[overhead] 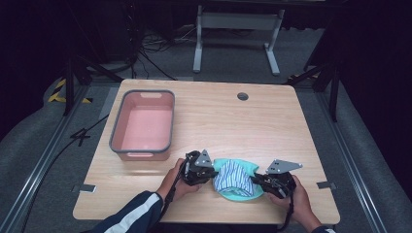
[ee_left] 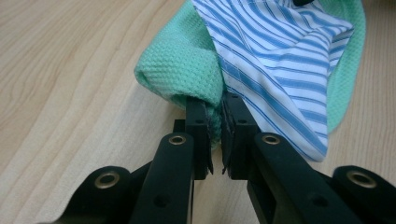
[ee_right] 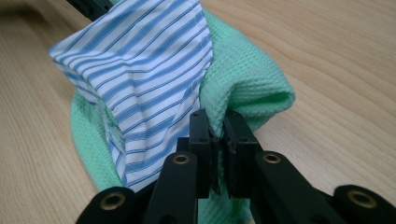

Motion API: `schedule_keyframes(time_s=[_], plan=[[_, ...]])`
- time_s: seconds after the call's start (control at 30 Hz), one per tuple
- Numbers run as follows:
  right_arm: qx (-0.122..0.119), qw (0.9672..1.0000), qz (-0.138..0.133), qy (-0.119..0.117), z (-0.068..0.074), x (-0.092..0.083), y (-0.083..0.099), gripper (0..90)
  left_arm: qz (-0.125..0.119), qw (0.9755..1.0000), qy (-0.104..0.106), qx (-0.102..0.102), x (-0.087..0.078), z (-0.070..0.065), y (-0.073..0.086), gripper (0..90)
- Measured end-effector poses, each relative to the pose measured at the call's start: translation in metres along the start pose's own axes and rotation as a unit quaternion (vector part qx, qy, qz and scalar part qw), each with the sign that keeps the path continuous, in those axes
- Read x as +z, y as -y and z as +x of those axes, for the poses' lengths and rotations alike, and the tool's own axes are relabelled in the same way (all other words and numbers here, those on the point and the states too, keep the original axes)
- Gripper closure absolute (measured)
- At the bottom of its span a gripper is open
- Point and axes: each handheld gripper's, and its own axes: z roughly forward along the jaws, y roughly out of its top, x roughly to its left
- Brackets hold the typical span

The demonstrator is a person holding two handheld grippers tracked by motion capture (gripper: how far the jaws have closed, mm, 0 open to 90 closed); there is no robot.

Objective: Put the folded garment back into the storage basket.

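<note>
Two cloths lie together at the near edge of the table (overhead: 272,121): a green cloth (overhead: 232,194) underneath and a striped cloth (overhead: 233,177) bunched on top of it.

The left tool (overhead: 210,174) is closed on the left edge of the green cloth (ee_left: 187,65), its jaws nearly together with a fold pinched between them; the striped cloth (ee_left: 275,60) lies against the outer side of one jaw.

The right tool (overhead: 257,180) is likewise clamped on the opposite edge of the green cloth (ee_right: 247,88), with the striped cloth (ee_right: 140,79) beside the grip. Whether either tool also holds striped fabric cannot be told.

The two grips sit on opposite sides of the bundle, so the green cloth is gathered upward around the striped one. Judgement: this hold serves to carry both pieces as one or to fold the lower over the upper.

A pink bin (overhead: 144,124) stands empty at the left of the table, apart from the cloths; it looks a likely destination.
</note>
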Motion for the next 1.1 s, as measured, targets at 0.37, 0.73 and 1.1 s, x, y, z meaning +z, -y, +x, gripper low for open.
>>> schedule_keyframes(time_s=[0.37, 0.73, 1.1], plan=[[0.012, 0.9995, -0.029, 0.002, -0.007, -0.014, -0.009, 83.6, -0.022, 0.9997, 0.003, -0.009, -0.009, 0.001, -0.009, 82.6], [0.011, 0.9988, -0.045, 0.015, -0.007, -0.018, -0.024, 83.6, -0.037, 0.9992, -0.016, 0.004, -0.026, 0.005, -0.02, 82.6], [0.001, 0.9976, -0.067, 0.018, -0.004, -0.019, -0.05, 83.6, -0.058, 0.9976, -0.037, -0.007, -0.046, 0.016, -0.024, 82.5]])
